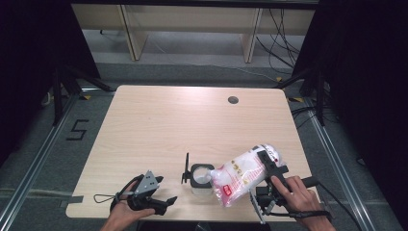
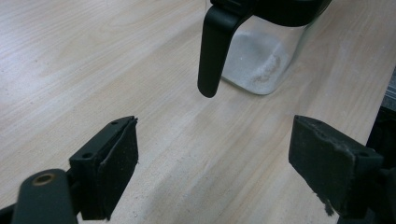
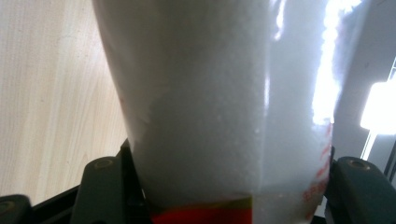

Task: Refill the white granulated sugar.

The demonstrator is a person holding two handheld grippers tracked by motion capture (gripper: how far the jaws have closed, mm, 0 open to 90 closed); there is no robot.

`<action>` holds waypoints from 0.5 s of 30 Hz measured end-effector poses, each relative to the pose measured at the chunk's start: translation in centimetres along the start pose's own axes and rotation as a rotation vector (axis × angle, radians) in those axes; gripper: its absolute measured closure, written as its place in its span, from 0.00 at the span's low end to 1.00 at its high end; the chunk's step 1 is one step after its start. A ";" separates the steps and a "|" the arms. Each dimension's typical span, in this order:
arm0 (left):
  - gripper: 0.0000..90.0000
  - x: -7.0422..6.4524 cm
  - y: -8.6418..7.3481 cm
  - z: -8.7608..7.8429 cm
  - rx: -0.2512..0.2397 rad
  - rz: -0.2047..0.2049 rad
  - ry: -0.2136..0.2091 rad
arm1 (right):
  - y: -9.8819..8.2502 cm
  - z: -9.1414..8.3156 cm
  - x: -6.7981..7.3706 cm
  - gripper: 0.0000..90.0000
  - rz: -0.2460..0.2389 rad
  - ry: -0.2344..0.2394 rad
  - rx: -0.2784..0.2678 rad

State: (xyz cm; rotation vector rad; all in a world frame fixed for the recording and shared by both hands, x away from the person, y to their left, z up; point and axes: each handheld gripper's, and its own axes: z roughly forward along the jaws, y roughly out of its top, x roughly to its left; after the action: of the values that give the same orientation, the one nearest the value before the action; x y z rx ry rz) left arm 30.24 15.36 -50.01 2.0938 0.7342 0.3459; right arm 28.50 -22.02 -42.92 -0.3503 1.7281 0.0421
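Bright overhead light floods the worktop (image 1: 159, 120) while the surroundings sink into darkness; hard glare streaks the bag (image 3: 322, 60) in the right gripper view, and the left gripper view's near tongs (image 2: 224, 163) blur softly

The left hand (image 1: 126, 208) comes in from the bottom edge, palm up around the left claw (image 1: 169, 199), which lies low and level and points toward the right. Its jaws stand wide apart with nothing between them. The right hand (image 1: 294, 192) grips the body of the right claw (image 1: 262, 155), which angles up and away to the left, its jaws pressed against both sides of a load.
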 end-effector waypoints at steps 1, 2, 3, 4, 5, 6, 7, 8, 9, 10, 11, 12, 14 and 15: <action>0.17 0.0 0.0 0.0 0.002 0.001 0.001 | 0.0 0.1 0.2 0.43 0.016 0.000 -0.017; 0.17 0.0 0.0 0.0 -0.001 0.002 0.001 | 0.1 0.1 -0.1 0.43 -0.023 -0.010 -0.031; 0.17 0.0 0.0 0.0 0.000 -0.001 -0.002 | 0.3 -0.2 -0.3 0.43 -0.034 0.013 0.008; 0.17 -0.1 0.0 0.0 0.000 -0.023 0.003 | 0.3 -0.5 0.1 0.43 0.033 0.046 0.057; 0.17 -0.1 -0.1 0.0 -0.003 -0.028 -0.001 | 0.3 -0.3 0.1 0.43 0.011 0.019 0.024; 0.17 0.0 0.0 0.0 0.001 -0.002 0.002 | 0.4 -0.3 0.1 0.43 0.004 0.021 0.021; 0.17 0.0 0.0 0.0 -0.001 -0.003 0.002 | 0.4 -0.3 0.2 0.43 0.016 0.017 0.013; 0.17 -0.1 0.0 0.0 0.001 -0.021 0.000 | 0.5 -0.4 0.0 0.43 0.005 0.029 0.026; 0.17 0.0 0.0 0.0 0.000 -0.009 -0.003 | 0.6 -0.4 -0.1 0.43 -0.004 0.035 0.026; 0.17 0.0 0.0 0.0 0.000 -0.001 -0.004 | 0.6 -0.2 -0.3 0.43 -0.027 0.012 0.002; 0.17 0.0 0.0 0.0 0.001 -0.001 -0.002 | 0.7 -0.2 -0.3 0.43 -0.029 0.010 -0.002; 0.17 0.0 0.0 0.0 0.001 0.002 0.000 | 0.6 -0.2 -0.4 0.43 -0.022 0.014 -0.003; 0.17 0.0 0.0 0.0 0.000 -0.003 -0.003 | 0.6 -0.1 -0.4 0.43 0.002 0.018 0.006; 0.17 0.0 0.0 0.0 0.000 -0.011 -0.003 | 0.5 -0.2 -0.4 0.43 0.008 0.032 0.027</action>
State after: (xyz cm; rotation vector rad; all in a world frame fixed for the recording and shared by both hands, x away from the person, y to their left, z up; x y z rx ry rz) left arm 30.19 15.34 -50.02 2.0891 0.7438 0.3366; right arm 28.24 -21.47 -42.56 -0.3258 1.7605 0.0186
